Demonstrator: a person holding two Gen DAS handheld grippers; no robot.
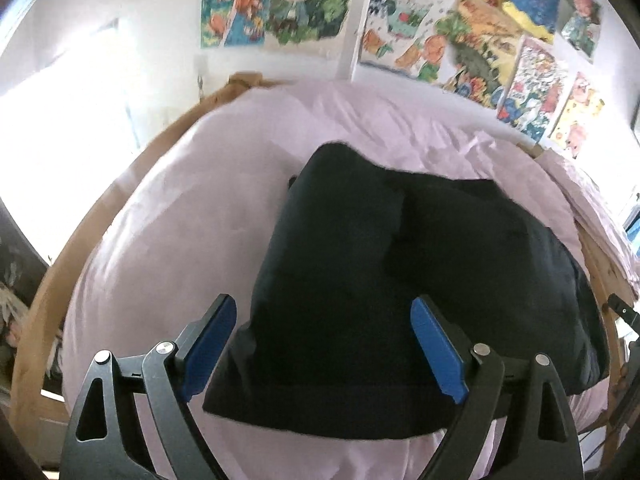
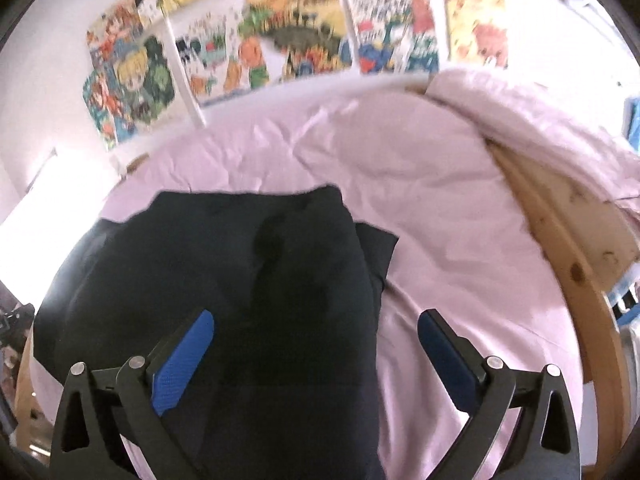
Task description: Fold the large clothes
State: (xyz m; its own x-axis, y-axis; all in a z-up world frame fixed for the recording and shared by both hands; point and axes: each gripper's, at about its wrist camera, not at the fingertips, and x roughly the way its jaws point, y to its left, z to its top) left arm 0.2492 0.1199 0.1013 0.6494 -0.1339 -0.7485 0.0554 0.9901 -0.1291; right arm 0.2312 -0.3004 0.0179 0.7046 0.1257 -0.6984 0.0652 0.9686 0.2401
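- Both tongs hang over the bed with fingers spread wide and nothing between them; neither one grips cloth.
- Left gripper looks forward and down along its two fingers at the dark garment. Its blue pads stand well apart, one at the garment's left edge, the other above the dark cloth. Whether the tips touch the fabric I cannot tell.
- Right gripper is angled the same way, forward and down. Its left pad hangs above the dark garment; its right finger hangs over bare sheet beside the garment's right edge. Released, holding nothing.
- That garment lies on the pink sheet, folded into a thick, roughly rectangular bundle. In my left view a seam or fold line runs down its middle; in my right view a smaller layer pokes out at the far right corner.
- Under the sheet, the wooden bed frame curves round the mattress, and a bunched pink duvet lies at the far right of my right view.
- Beyond the bed, colourful cartoon posters cover the white wall.
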